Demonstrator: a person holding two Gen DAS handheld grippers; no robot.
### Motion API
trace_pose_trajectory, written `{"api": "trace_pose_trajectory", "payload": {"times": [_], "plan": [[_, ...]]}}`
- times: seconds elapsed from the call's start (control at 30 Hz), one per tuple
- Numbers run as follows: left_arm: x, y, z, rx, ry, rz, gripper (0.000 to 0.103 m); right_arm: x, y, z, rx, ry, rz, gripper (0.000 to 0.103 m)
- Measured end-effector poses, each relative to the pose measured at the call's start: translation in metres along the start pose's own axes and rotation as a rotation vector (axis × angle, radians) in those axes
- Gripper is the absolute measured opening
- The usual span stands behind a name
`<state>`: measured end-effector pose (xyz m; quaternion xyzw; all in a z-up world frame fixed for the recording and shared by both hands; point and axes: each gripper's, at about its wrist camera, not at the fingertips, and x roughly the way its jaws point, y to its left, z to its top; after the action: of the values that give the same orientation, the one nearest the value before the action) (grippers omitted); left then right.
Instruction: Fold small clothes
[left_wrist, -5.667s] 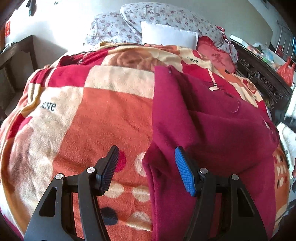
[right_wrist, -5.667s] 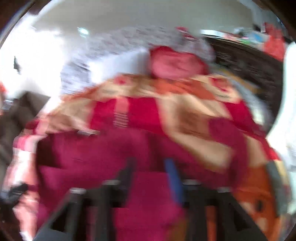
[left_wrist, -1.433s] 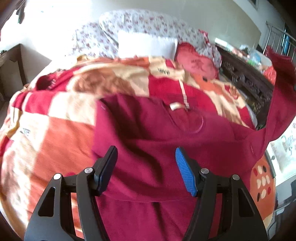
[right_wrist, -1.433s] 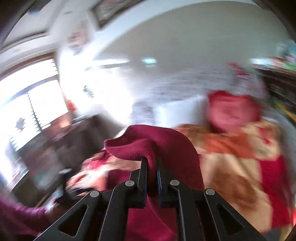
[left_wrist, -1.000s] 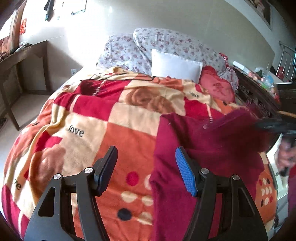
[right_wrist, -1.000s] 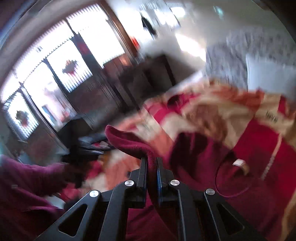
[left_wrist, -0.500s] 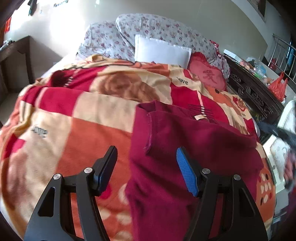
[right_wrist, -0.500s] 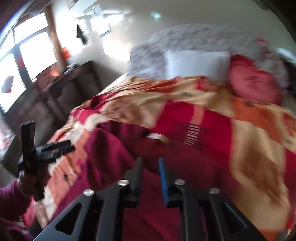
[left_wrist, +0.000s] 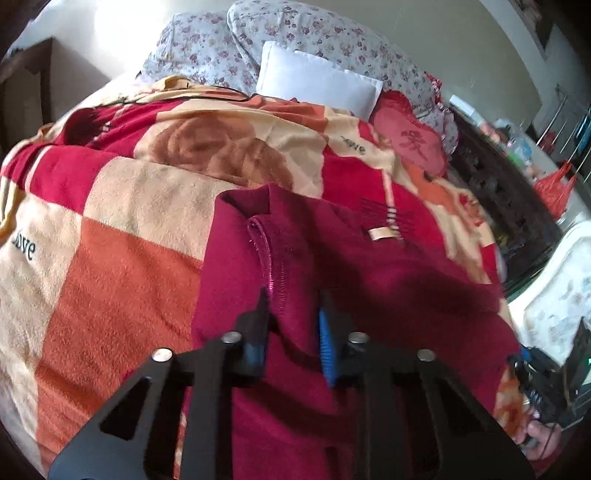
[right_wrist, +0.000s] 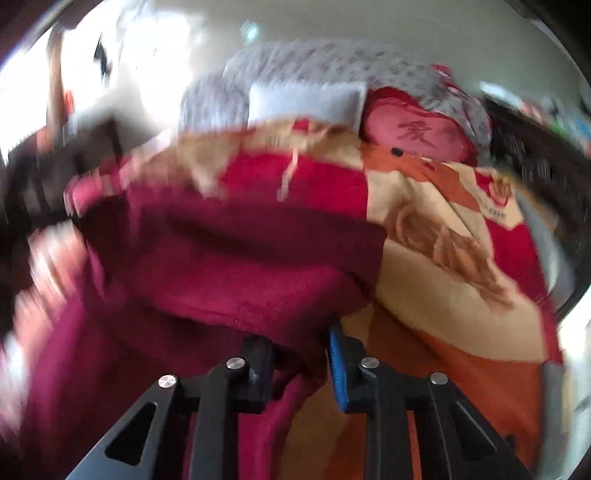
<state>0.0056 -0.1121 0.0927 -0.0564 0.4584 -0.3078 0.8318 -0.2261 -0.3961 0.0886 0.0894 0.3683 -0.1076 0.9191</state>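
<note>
A dark red knit garment (left_wrist: 369, 280) lies on the patterned blanket (left_wrist: 122, 236) of a bed, one side folded over. My left gripper (left_wrist: 291, 317) is pressed down onto its left part, jaws partly closed with a ridge of the red fabric between them. In the blurred right wrist view, the same garment (right_wrist: 229, 266) bunches up in front of my right gripper (right_wrist: 299, 350), whose jaws stand partly closed around its right edge. The right gripper also shows at the lower right of the left wrist view (left_wrist: 532, 373).
A white pillow (left_wrist: 317, 85), floral pillows (left_wrist: 314, 40) and a red cushion (left_wrist: 410, 144) lie at the head of the bed. A dark carved cabinet (left_wrist: 506, 206) stands along the right side. A dark wooden table (left_wrist: 22, 85) is at the far left.
My left gripper has dropped onto the garment and its jaws have narrowed around a fold. My right gripper let go of the sleeve it carried over and now sits at the garment's right edge.
</note>
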Motion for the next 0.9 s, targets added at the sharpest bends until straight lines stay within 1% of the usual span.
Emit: {"api": "trace_pose_trajectory", "payload": {"times": [0.03, 0.07, 0.13, 0.2, 0.23, 0.27, 0.3, 0.37, 0.4, 0.43, 0.5, 0.6, 0.63, 0.67, 0.73, 0.83, 0.9], "plan": [[-0.006, 0.000, 0.000, -0.002, -0.003, -0.010, 0.019, -0.010, -0.005, 0.003, 0.036, -0.034, 0.020, 0.017], [-0.012, 0.001, -0.001, 0.002, -0.008, -0.013, 0.019, -0.020, -0.009, 0.005, 0.046, -0.053, 0.021, 0.016], [-0.023, 0.001, -0.008, 0.017, -0.017, -0.020, 0.019, -0.028, -0.008, 0.003, 0.028, -0.044, 0.010, 0.016], [-0.019, 0.000, -0.023, 0.038, 0.011, -0.030, 0.019, -0.024, -0.006, -0.007, -0.004, 0.002, -0.027, 0.015], [-0.014, -0.002, -0.029, 0.055, 0.024, -0.016, 0.019, -0.016, -0.008, -0.015, -0.006, 0.048, -0.056, 0.015], [-0.008, -0.004, -0.036, 0.074, 0.034, 0.007, 0.019, -0.008, -0.012, -0.022, 0.019, 0.088, -0.063, 0.015], [0.001, -0.005, -0.043, 0.091, 0.055, 0.028, 0.019, 0.002, -0.020, -0.031, 0.078, 0.140, -0.046, 0.015], [0.011, -0.003, -0.050, 0.100, 0.097, 0.043, 0.020, 0.006, -0.031, -0.040, 0.159, 0.178, -0.034, 0.015], [0.012, 0.000, -0.052, 0.100, 0.108, 0.053, 0.020, 0.001, -0.036, -0.042, 0.193, 0.178, -0.037, 0.015], [0.009, 0.002, -0.053, 0.095, 0.103, 0.048, 0.022, -0.007, -0.040, -0.043, 0.209, 0.162, -0.057, 0.015], [-0.005, 0.007, -0.050, 0.087, 0.073, 0.049, 0.023, -0.024, -0.046, -0.036, 0.224, 0.116, -0.076, 0.016], [-0.023, 0.008, -0.046, 0.101, 0.011, 0.091, 0.030, -0.044, -0.050, -0.015, 0.247, 0.033, -0.012, 0.016], [-0.031, 0.008, -0.043, 0.096, -0.022, 0.100, 0.034, -0.042, -0.048, -0.005, 0.244, 0.022, 0.008, 0.017], [-0.032, 0.008, -0.042, 0.091, -0.034, 0.098, 0.035, -0.036, -0.046, 0.001, 0.241, 0.027, 0.021, 0.017], [-0.033, 0.003, -0.041, 0.083, -0.049, 0.076, 0.036, -0.011, -0.038, 0.017, 0.228, 0.067, 0.038, 0.016], [-0.018, -0.007, -0.040, 0.105, -0.034, 0.086, 0.036, 0.028, -0.023, 0.031, 0.194, 0.104, 0.042, 0.016], [-0.003, -0.012, -0.042, 0.127, -0.021, 0.111, 0.036, 0.052, -0.024, 0.038, 0.195, 0.124, 0.004, 0.016]]}}
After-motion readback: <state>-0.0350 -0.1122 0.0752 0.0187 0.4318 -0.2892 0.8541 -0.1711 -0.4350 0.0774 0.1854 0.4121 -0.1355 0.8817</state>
